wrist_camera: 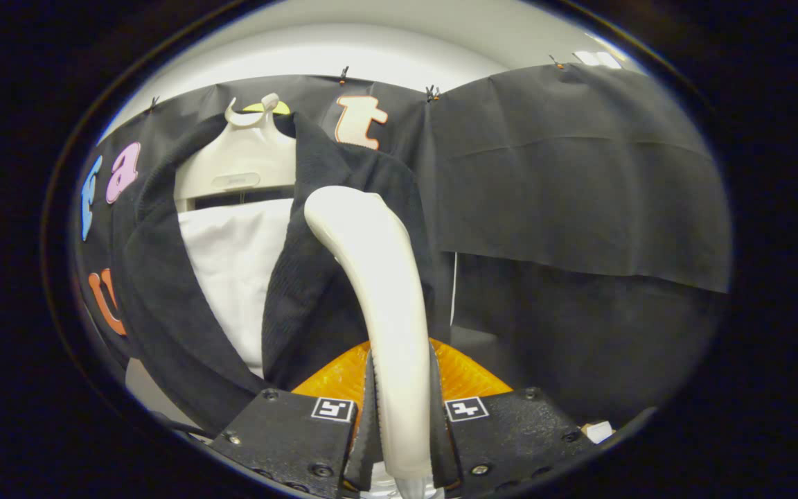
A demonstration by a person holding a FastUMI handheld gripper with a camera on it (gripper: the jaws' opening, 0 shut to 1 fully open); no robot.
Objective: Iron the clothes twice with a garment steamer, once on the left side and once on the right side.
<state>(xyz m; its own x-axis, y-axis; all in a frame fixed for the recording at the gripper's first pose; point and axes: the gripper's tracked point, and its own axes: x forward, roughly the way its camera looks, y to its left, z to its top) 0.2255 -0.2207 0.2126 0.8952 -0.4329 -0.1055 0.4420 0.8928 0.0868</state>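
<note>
I see the booth's black cloth wall (579, 173) across the back, clipped along its top edge. Hung in front of it, a dark jacket (330, 291) on a pale hanger (240, 166), front open, with a white panel (233, 277) showing between its two front edges. The steamer (378, 291), a cream curved handle, rises from between my fingers and its head lies against the jacket's right front panel, just beside the open edge. An orange part (468, 378) of the rig sits just behind the fingers at the handle's base. My gripper (402, 416) is closed narrow on the steamer handle, both fingers pressing its sides. Small white object (598, 431) near the right finger, can't tell what.
</note>
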